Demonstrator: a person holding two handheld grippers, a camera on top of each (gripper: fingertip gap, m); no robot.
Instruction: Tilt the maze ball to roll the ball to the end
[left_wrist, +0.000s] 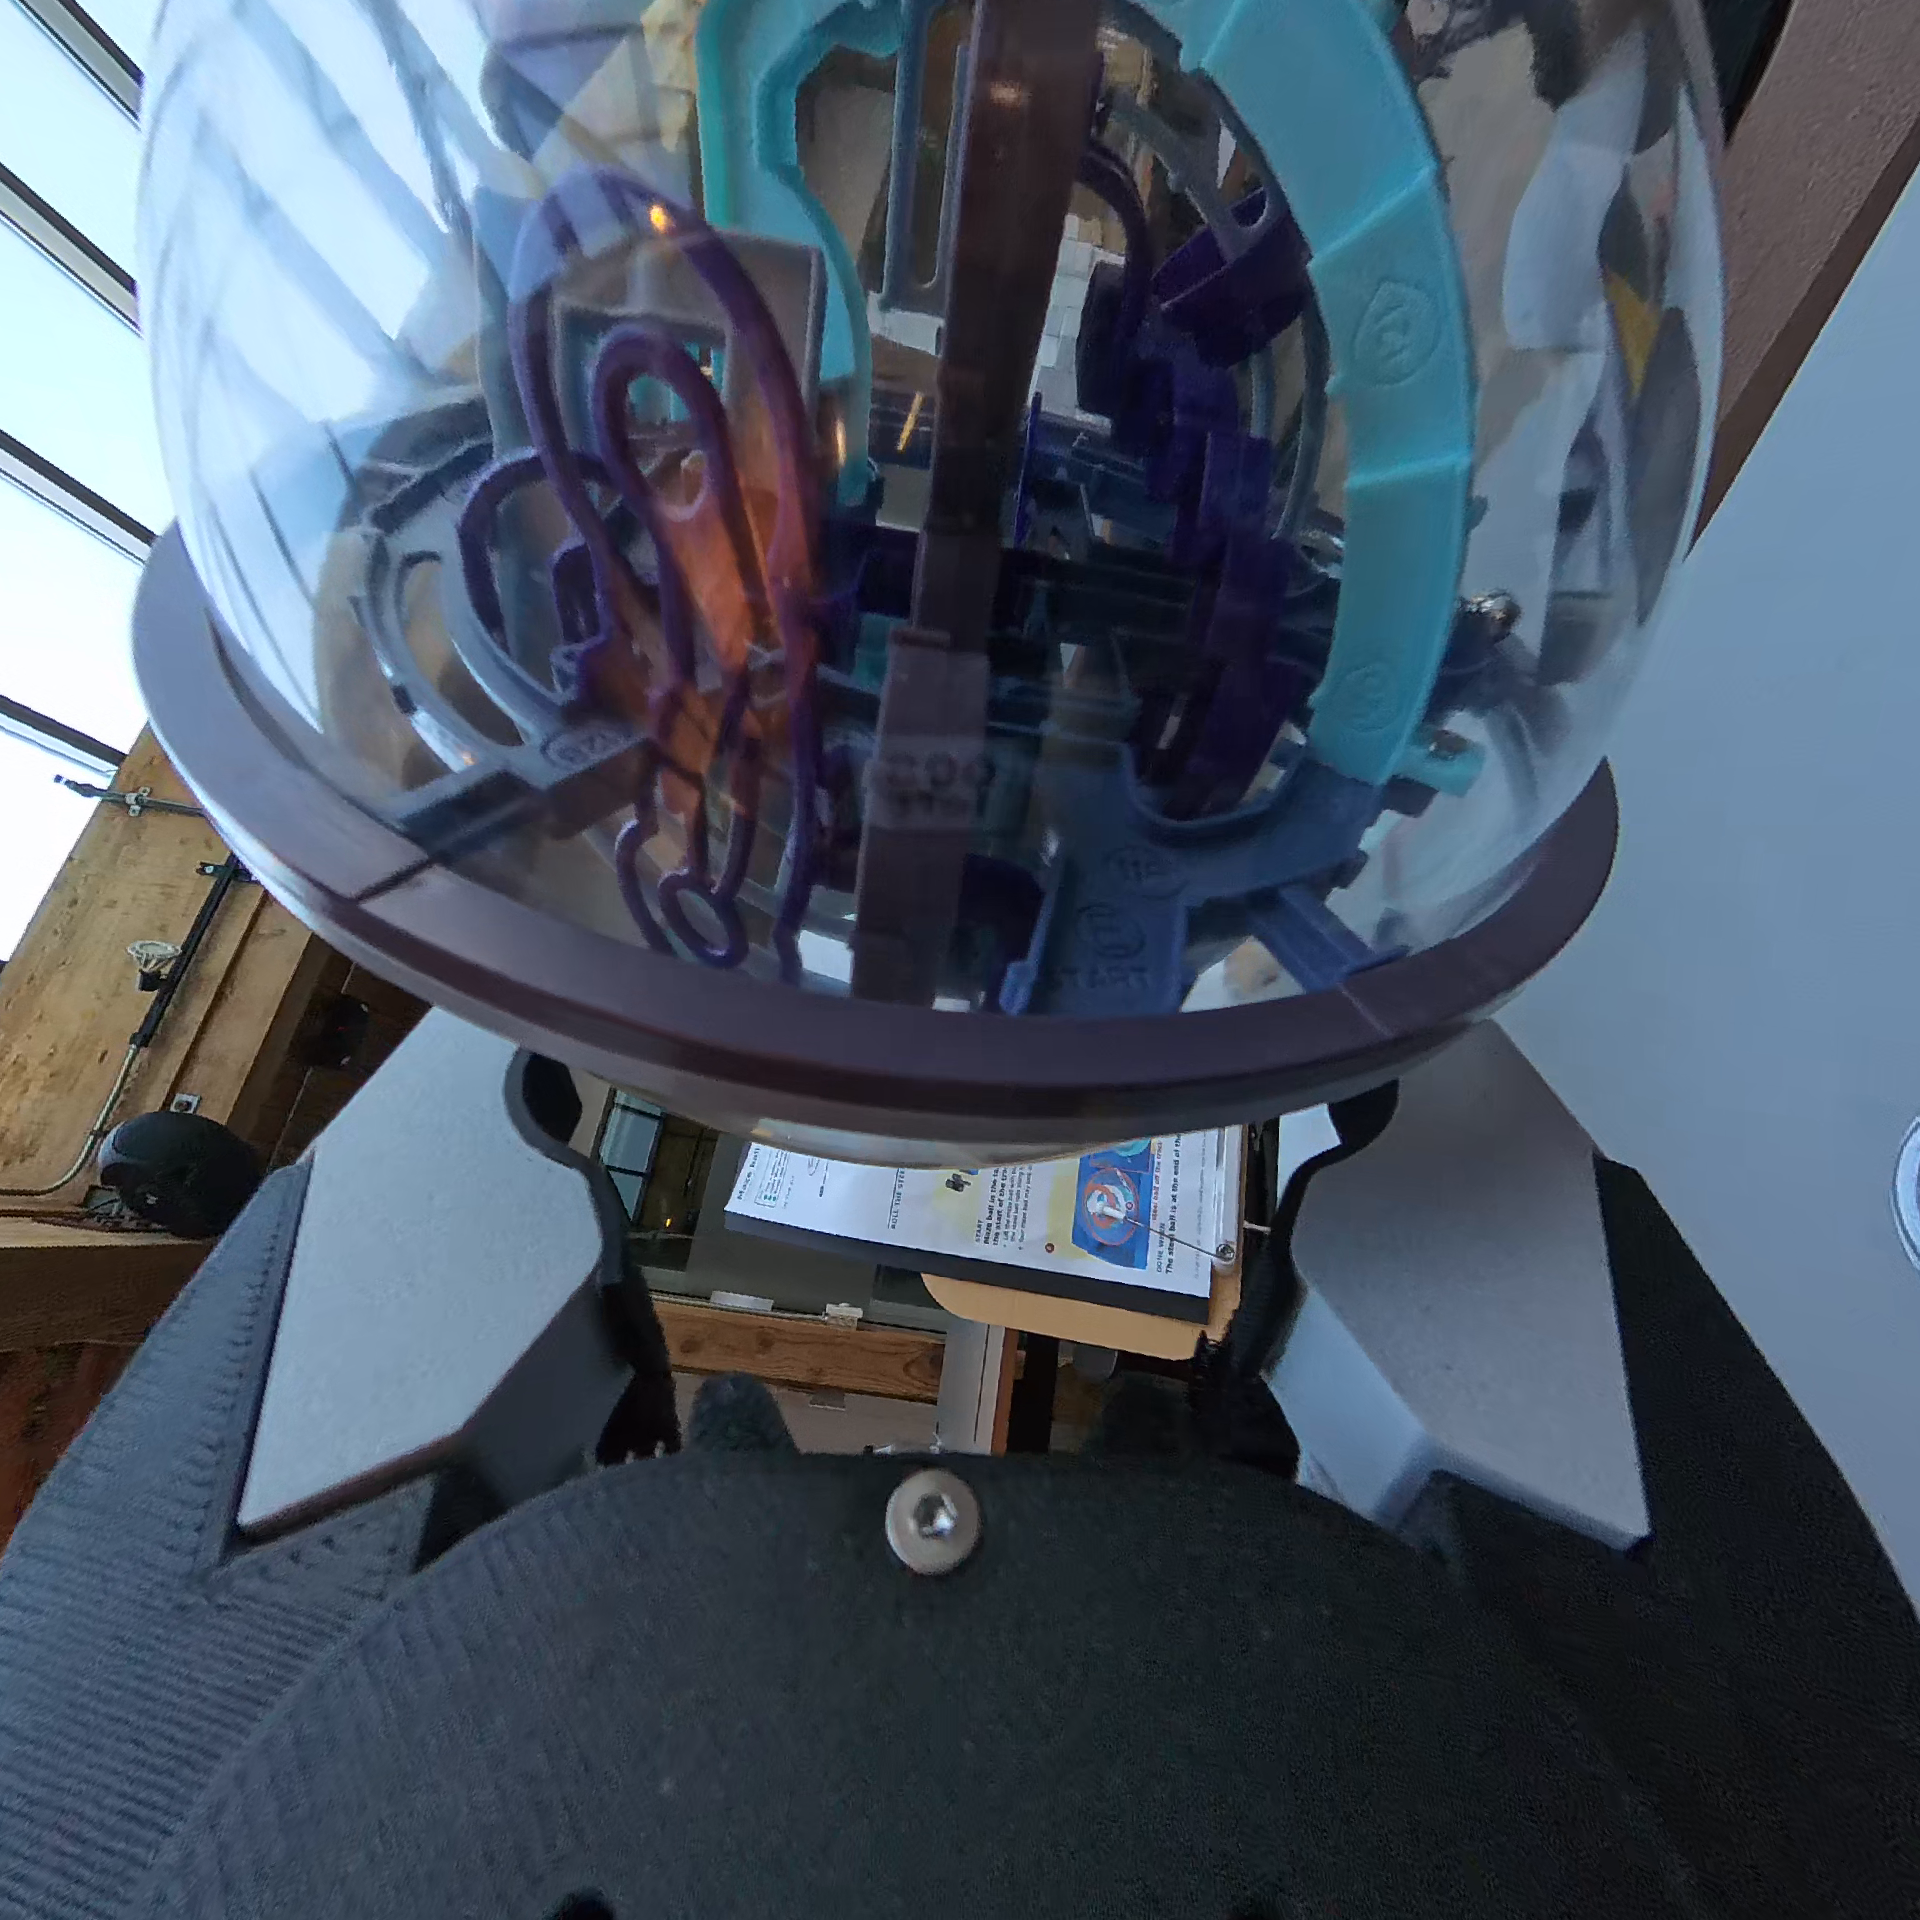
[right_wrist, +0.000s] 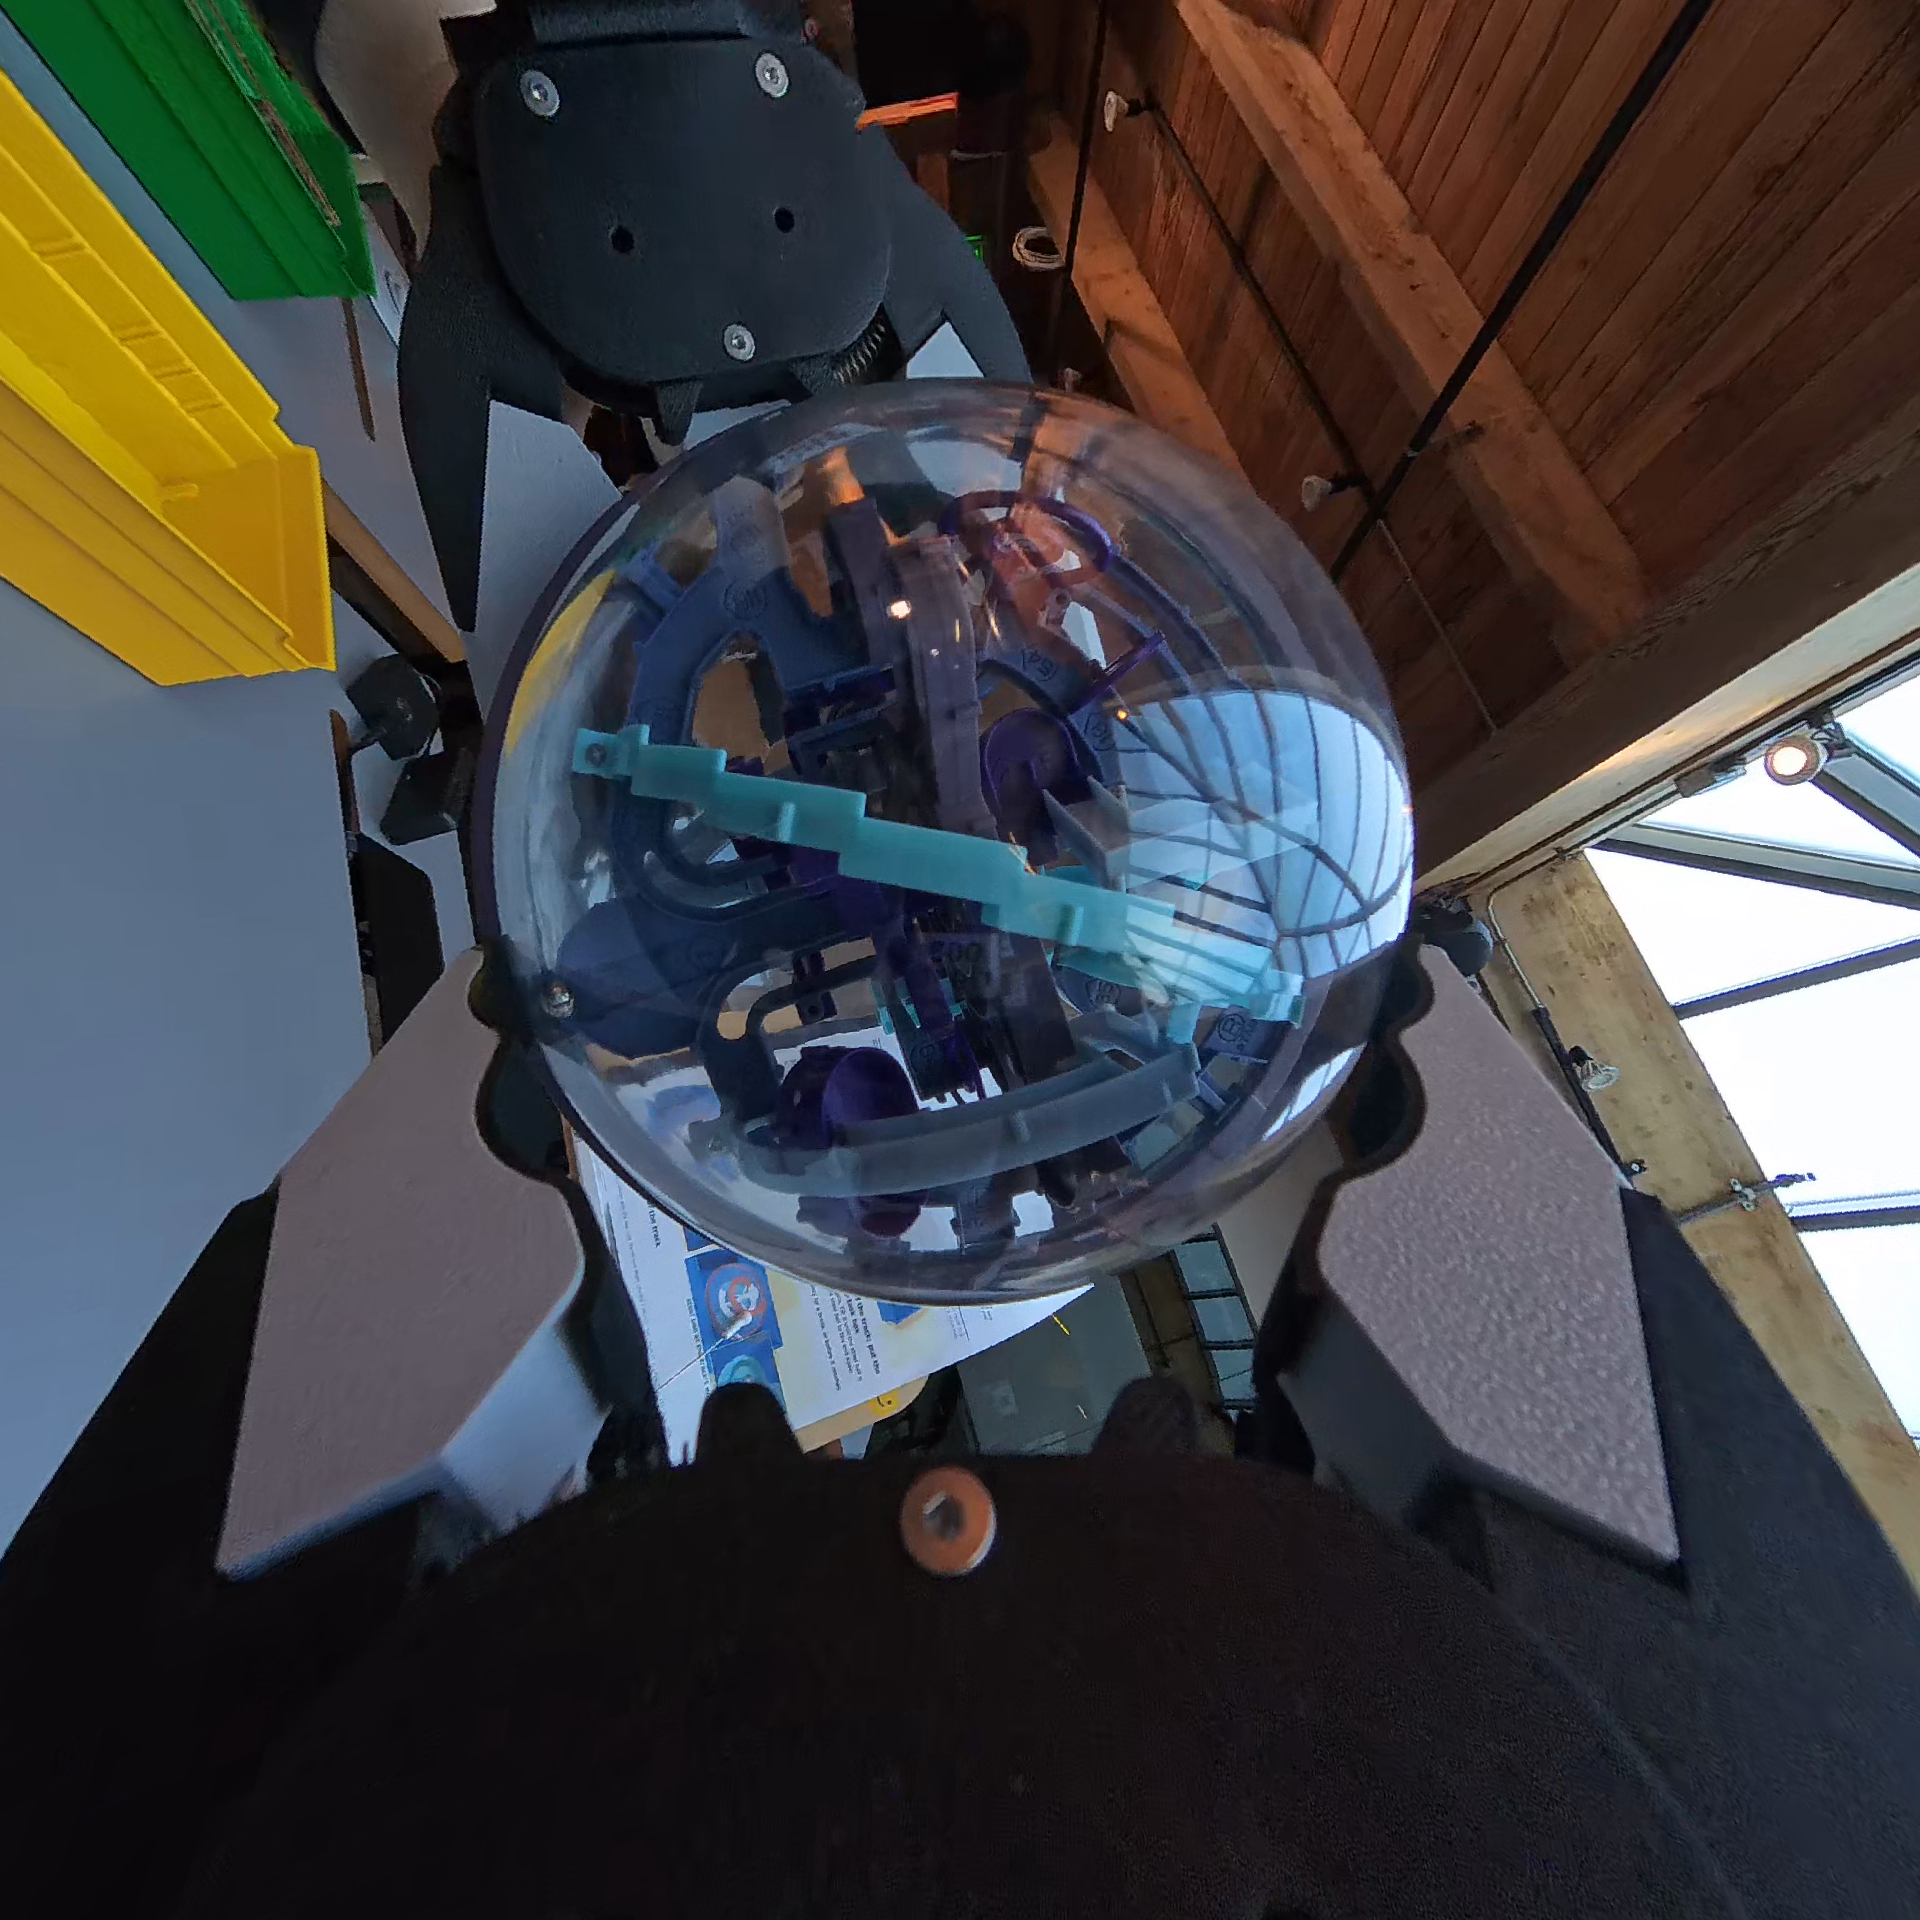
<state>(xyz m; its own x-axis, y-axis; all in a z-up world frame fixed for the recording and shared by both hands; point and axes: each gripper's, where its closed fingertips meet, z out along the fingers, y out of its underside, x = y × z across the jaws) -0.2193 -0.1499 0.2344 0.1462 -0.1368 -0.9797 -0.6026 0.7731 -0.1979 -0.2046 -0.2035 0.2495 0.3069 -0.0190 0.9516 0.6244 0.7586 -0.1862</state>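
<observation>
The maze ball (left_wrist: 935, 520) is a clear sphere with purple, blue and teal tracks inside and a dark maroon ring around it. It is held up in the air between both grippers. My left gripper (left_wrist: 951, 1112) is shut on it just under the ring, one finger on each side. In the right wrist view the maze ball (right_wrist: 945, 862) sits between the fingers of my right gripper (right_wrist: 956, 987), which is shut on its sides. The left gripper (right_wrist: 686, 405) shows behind the sphere's far side. A small shiny metal ball (right_wrist: 558, 1000) lies at the sphere's left edge by a blue track.
A printed instruction sheet (left_wrist: 987, 1216) on a board lies below the sphere and also shows in the right wrist view (right_wrist: 748, 1320). Yellow bins (right_wrist: 156, 468) and a green bin (right_wrist: 270, 156) stand on the grey table (right_wrist: 104, 935). Wooden beams (right_wrist: 1455, 312) and windows lie beyond.
</observation>
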